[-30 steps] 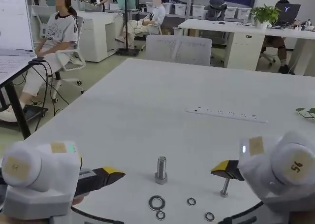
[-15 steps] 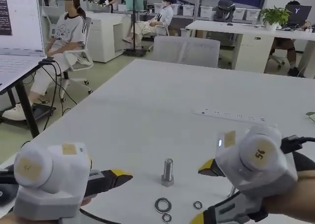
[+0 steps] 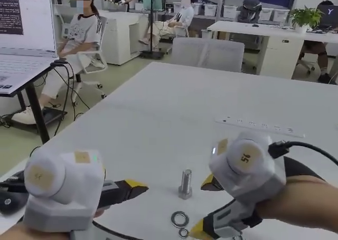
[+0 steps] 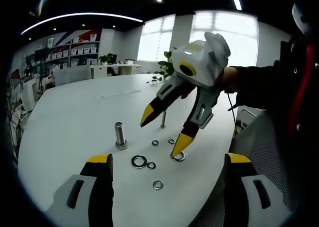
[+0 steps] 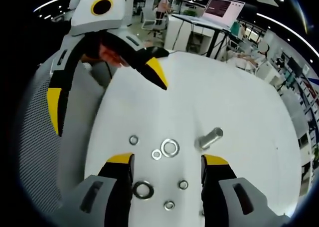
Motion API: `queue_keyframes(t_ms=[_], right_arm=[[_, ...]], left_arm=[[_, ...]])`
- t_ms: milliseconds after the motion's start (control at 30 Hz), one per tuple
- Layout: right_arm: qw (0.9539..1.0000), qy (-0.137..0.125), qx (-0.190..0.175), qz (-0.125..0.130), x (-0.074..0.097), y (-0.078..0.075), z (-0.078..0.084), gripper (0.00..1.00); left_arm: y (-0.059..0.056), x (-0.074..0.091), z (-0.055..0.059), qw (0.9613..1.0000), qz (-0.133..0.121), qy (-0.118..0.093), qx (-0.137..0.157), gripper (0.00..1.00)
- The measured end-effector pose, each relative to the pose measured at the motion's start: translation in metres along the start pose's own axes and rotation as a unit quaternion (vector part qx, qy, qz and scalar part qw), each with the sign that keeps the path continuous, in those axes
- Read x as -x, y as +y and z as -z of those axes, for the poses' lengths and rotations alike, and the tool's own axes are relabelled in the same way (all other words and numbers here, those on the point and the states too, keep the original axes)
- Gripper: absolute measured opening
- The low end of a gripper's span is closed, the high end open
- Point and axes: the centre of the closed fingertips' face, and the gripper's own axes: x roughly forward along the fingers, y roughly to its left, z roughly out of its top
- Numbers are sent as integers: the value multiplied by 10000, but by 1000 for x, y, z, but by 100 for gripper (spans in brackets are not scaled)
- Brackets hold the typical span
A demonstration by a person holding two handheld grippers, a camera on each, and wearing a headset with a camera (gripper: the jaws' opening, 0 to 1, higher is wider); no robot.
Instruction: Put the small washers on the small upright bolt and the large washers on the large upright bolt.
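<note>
Loose washers point(image 5: 164, 147) lie flat on the table point(image 5: 239, 102) beside the large bolt point(image 5: 211, 138); right gripper point(image 5: 167, 159) hangs over them, jaws spread and empty; left gripper point(image 4: 168, 159), likewise spread and empty, points at them.

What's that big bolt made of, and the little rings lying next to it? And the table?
The large bolt looks like bare steel: grey with a dull shine. The washers seem the same grey metal, their rims glinting. The table has a smooth white matte top, maybe laminate; the look leaves that open.
</note>
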Motion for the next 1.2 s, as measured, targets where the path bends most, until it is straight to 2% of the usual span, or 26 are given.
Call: queue_keyframes(t_ms=[233, 500, 667, 933, 1200], right_arm=[[9998, 202, 1, -22, -14, -5, -1, 48], [9990, 426, 1, -141, -31, -3, -2, 43], [9984, 564, 15, -99, -39, -8, -1, 36], [9959, 889, -20, -178, -55, -10, 3, 34], [9939, 1060, -31, -294, -64, -9, 5, 33]], left_arm=[[0, 0, -1, 10000, -9, -19, -22, 92], [-1, 1, -2, 10000, -16, -55, -21, 91], [-1, 0, -2, 10000, -3, -49, -35, 90], [-1, 1, -1, 10000, -1, -65, -35, 90], [-2, 3, -1, 10000, 8, -81, -24, 89]])
